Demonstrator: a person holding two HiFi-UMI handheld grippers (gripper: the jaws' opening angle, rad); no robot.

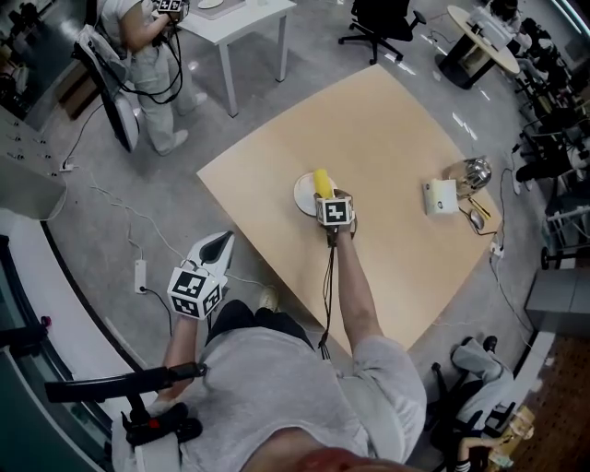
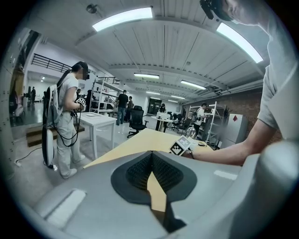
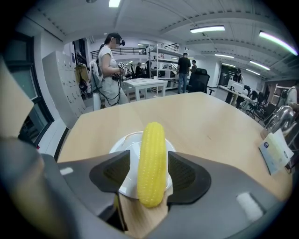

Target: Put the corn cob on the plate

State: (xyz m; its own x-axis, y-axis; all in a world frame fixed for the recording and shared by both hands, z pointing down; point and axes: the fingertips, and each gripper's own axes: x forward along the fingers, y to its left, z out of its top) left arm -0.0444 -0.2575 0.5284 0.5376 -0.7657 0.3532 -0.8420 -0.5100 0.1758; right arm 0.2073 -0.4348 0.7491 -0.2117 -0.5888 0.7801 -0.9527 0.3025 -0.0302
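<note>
A yellow corn cob (image 1: 322, 182) is clamped between the jaws of my right gripper (image 1: 325, 195), which is shut on it. In the right gripper view the corn cob (image 3: 152, 163) points away from me, held over the near side of a small white plate (image 3: 127, 145). The plate (image 1: 303, 196) lies near the middle of the tan table (image 1: 396, 138). Whether the cob touches the plate I cannot tell. My left gripper (image 1: 219, 241) hangs off the table's left edge over the floor. In its own view the left gripper (image 2: 153, 175) is shut with nothing held.
A white box (image 1: 441, 196) and a shiny metal vessel (image 1: 470, 172) stand at the table's right edge. A person with grippers (image 1: 152, 55) stands by a white table (image 1: 240, 14) at the far left. A power strip (image 1: 140, 275) and cables lie on the floor.
</note>
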